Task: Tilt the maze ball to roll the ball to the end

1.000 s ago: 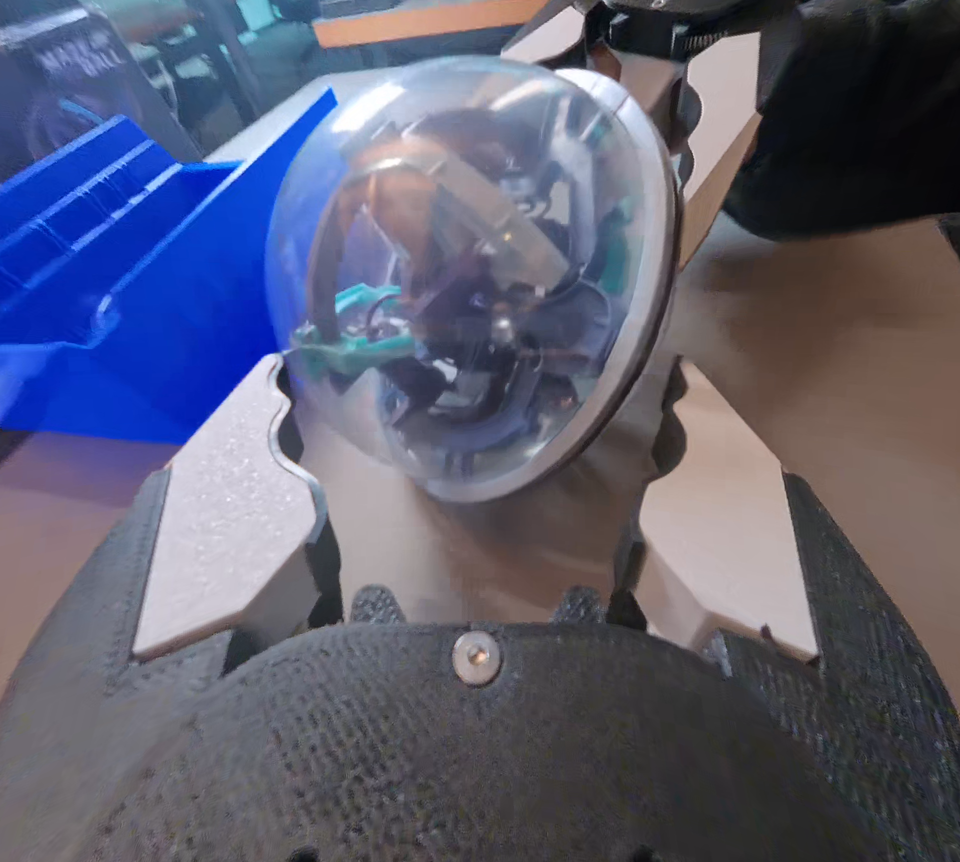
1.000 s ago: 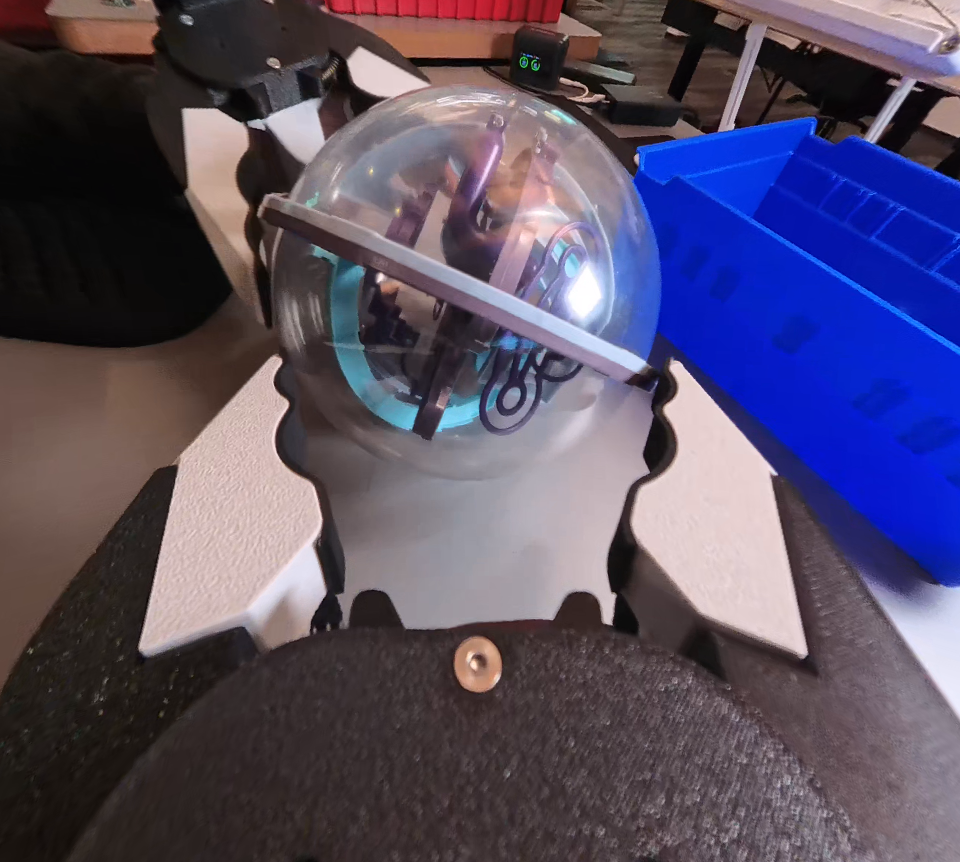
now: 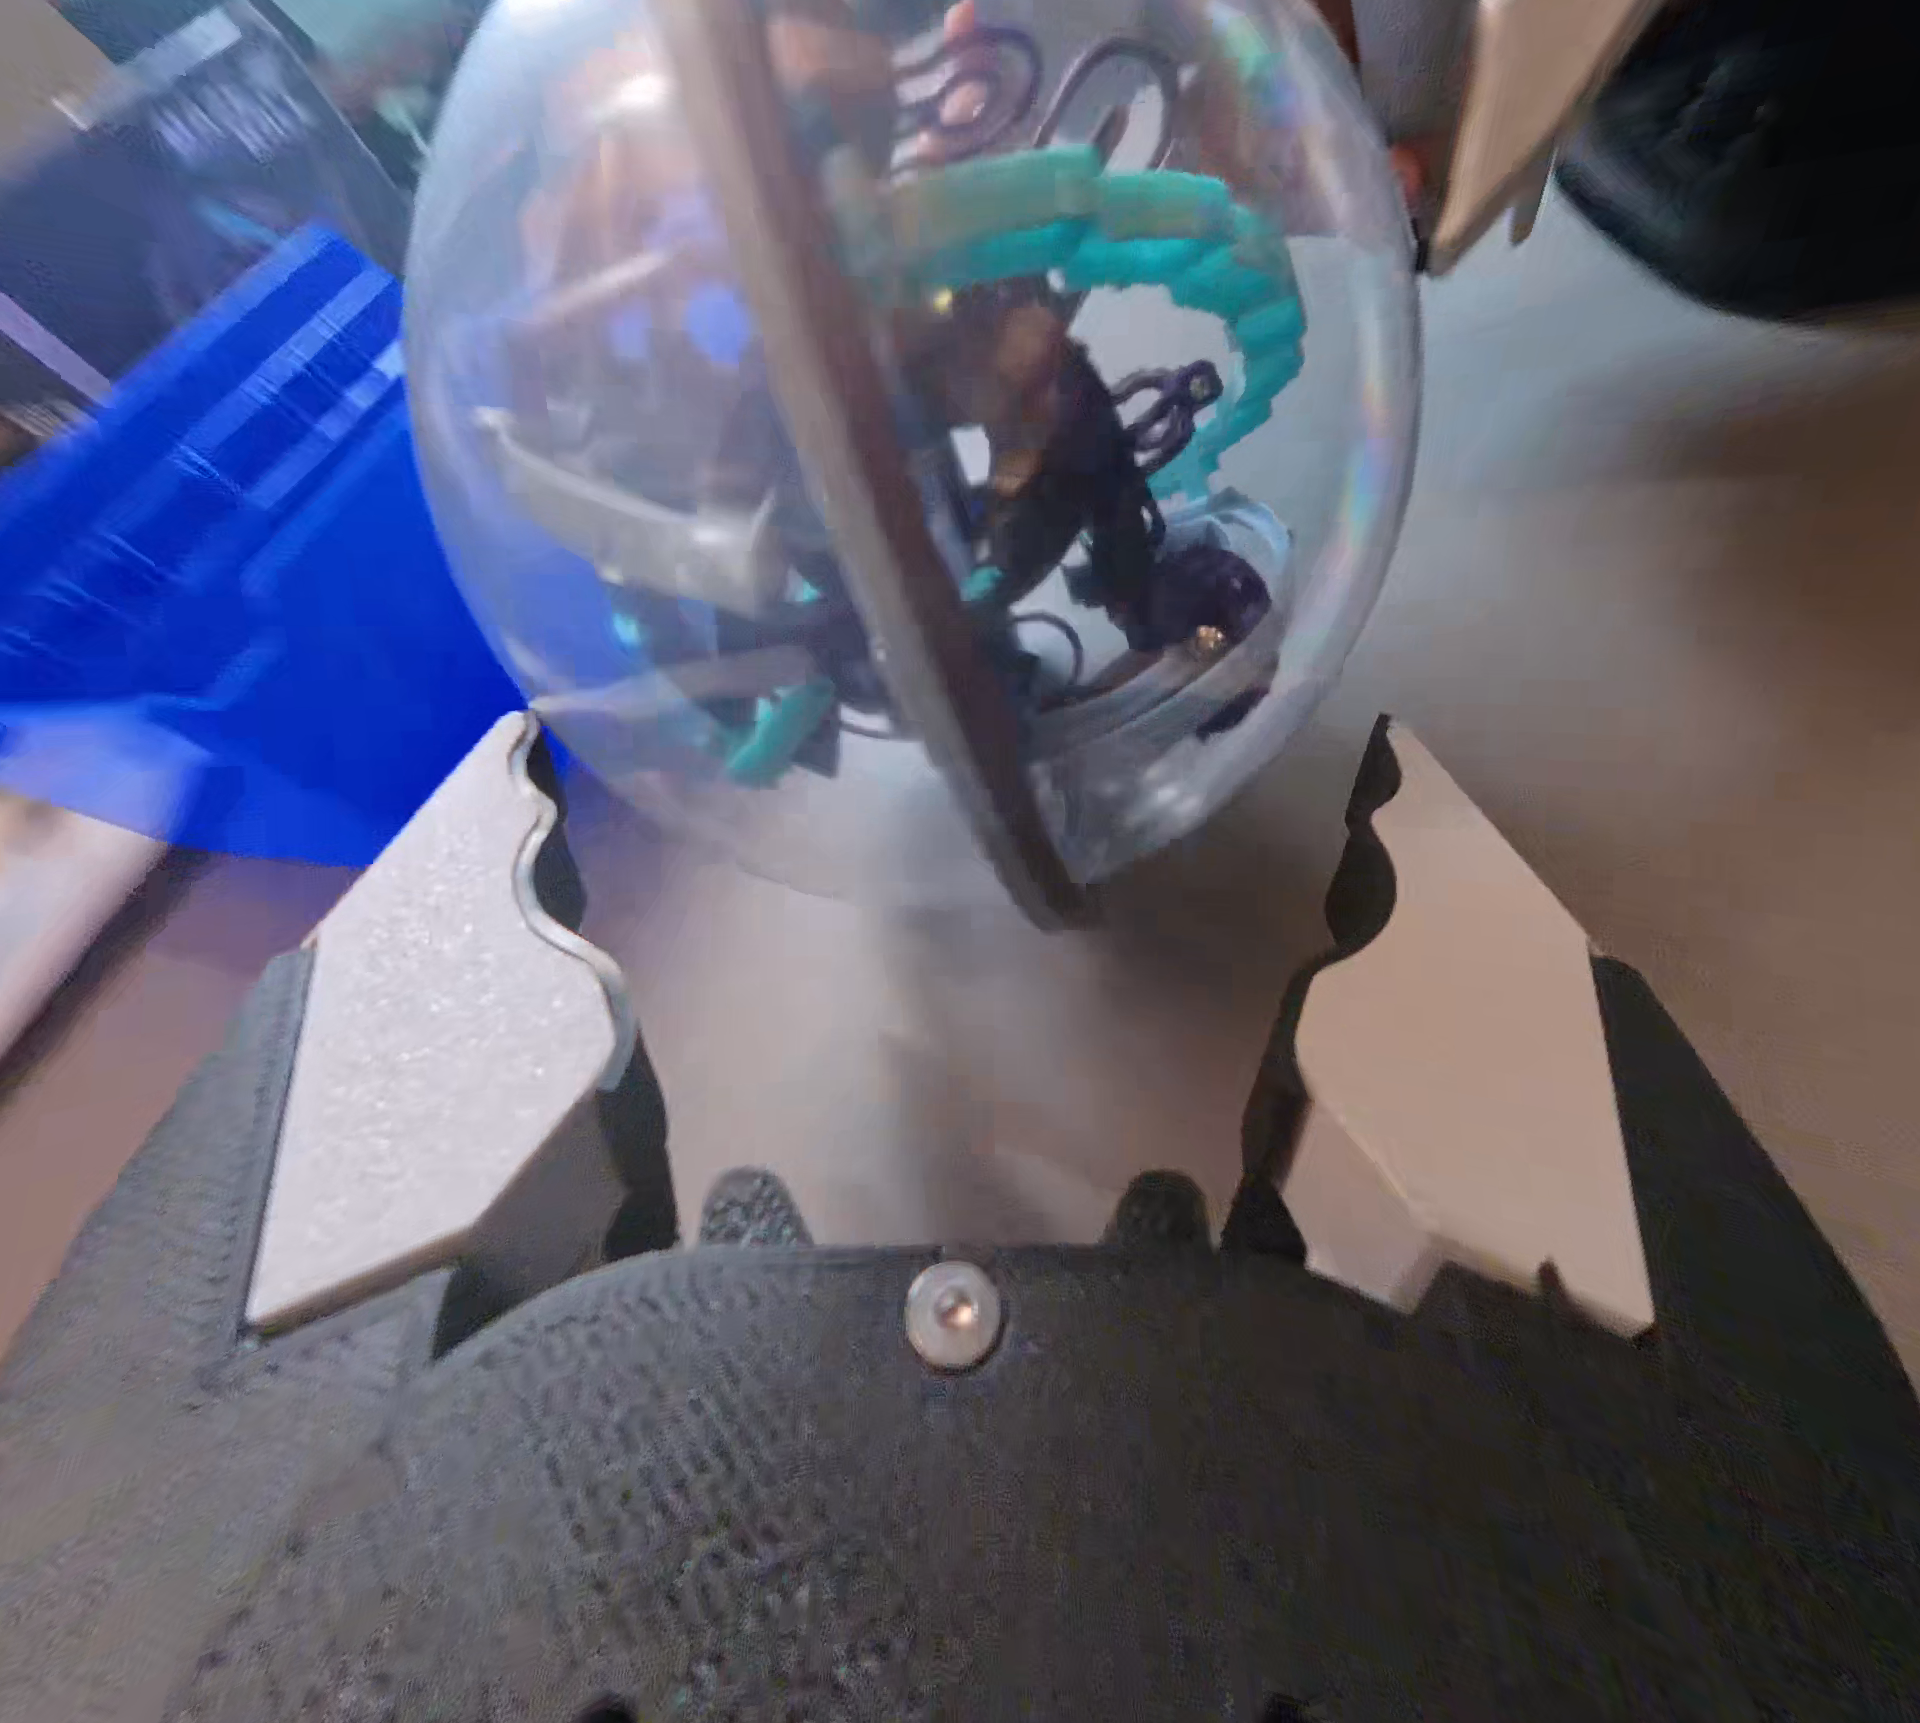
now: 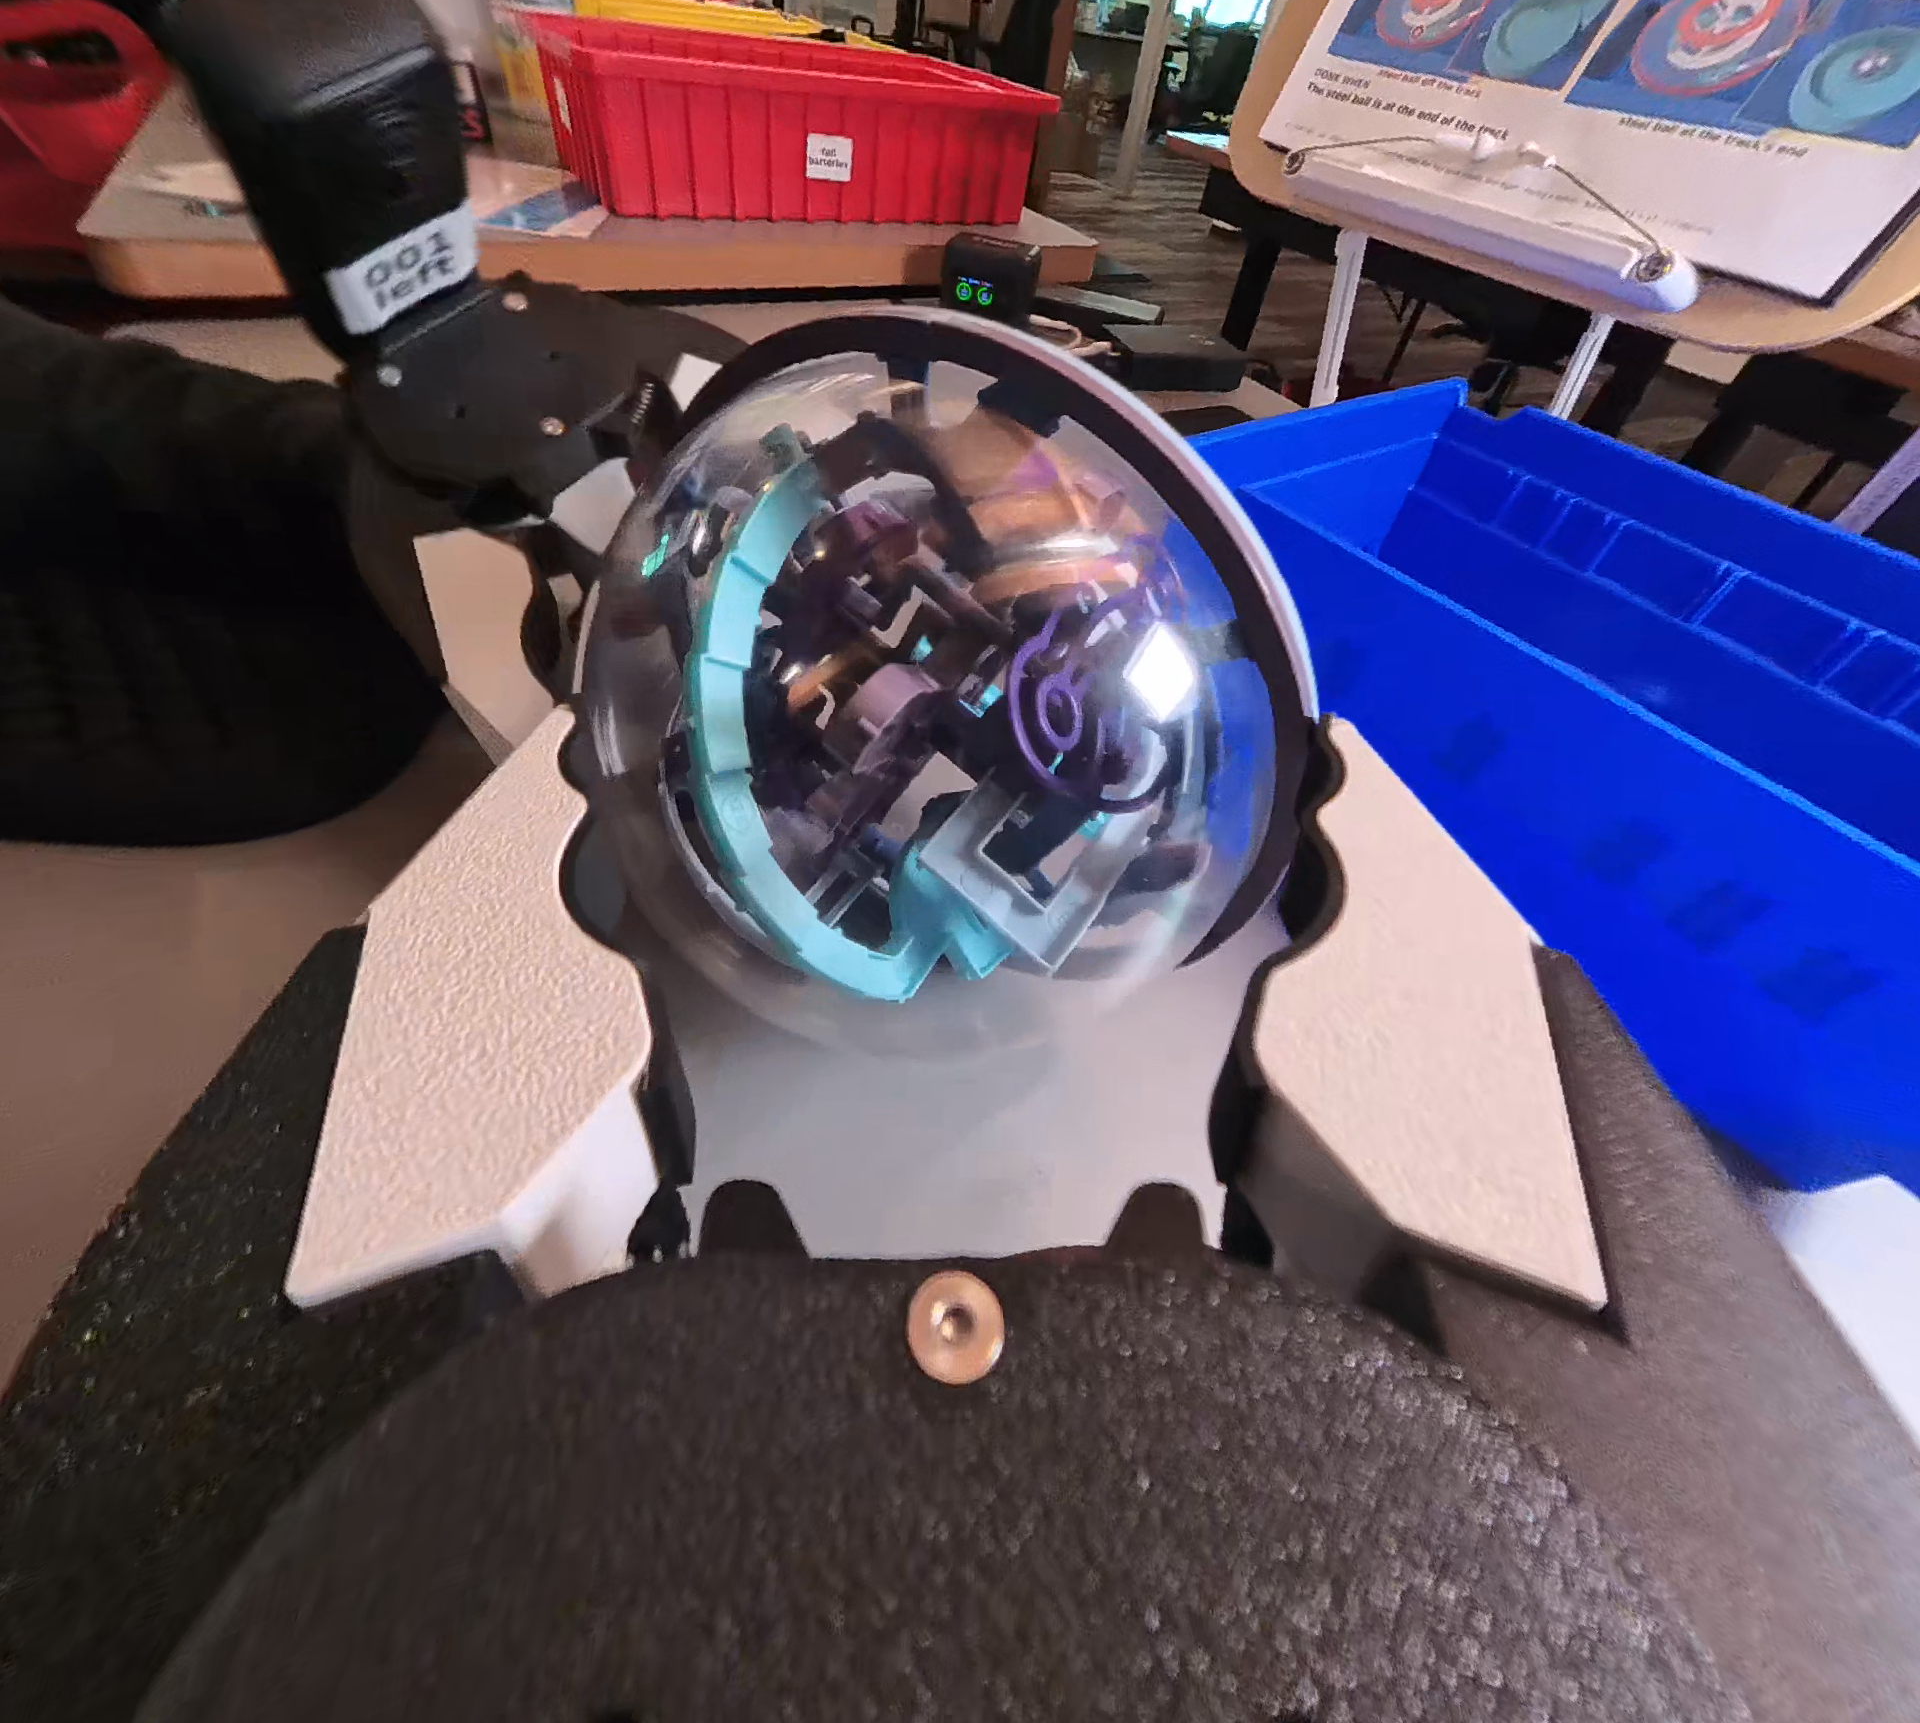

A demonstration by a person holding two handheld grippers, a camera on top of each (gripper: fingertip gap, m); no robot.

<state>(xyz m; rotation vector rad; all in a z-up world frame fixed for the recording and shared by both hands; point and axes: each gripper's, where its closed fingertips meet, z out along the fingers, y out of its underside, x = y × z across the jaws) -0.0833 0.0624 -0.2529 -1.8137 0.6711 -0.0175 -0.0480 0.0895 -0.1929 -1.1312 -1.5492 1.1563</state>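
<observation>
The maze ball [image 3: 914, 343] is a clear sphere with teal, purple and grey tracks and a dark seam ring, held just above the table. My left gripper [image 3: 951, 728] has its fingertips against the sphere's lower sides. A small shiny bead [image 3: 1205, 636] sits low on the right inside. In the right wrist view the maze ball [image 4: 935, 686] sits between my right gripper's [image 4: 940, 738] white fingers, which press on both sides. The left gripper [image 4: 613, 520] reaches in from the upper left behind the sphere. One right finger [image 3: 1538, 42] shows at the top right of the left wrist view.
A blue bin [image 4: 1558, 738] stands close beside the ball, and shows in the left wrist view [image 3: 208, 530]. A red bin [image 4: 779, 115], a small black device [image 4: 987, 271] and a sheet on a stand [image 4: 1610, 63] are farther back. A dark sleeve [image 4: 156, 634] lies left.
The maze ball has been turned: its seam ring now stands nearly upright in the left view and has swung to the far right rim in the right view. Both grippers tilted with it.
</observation>
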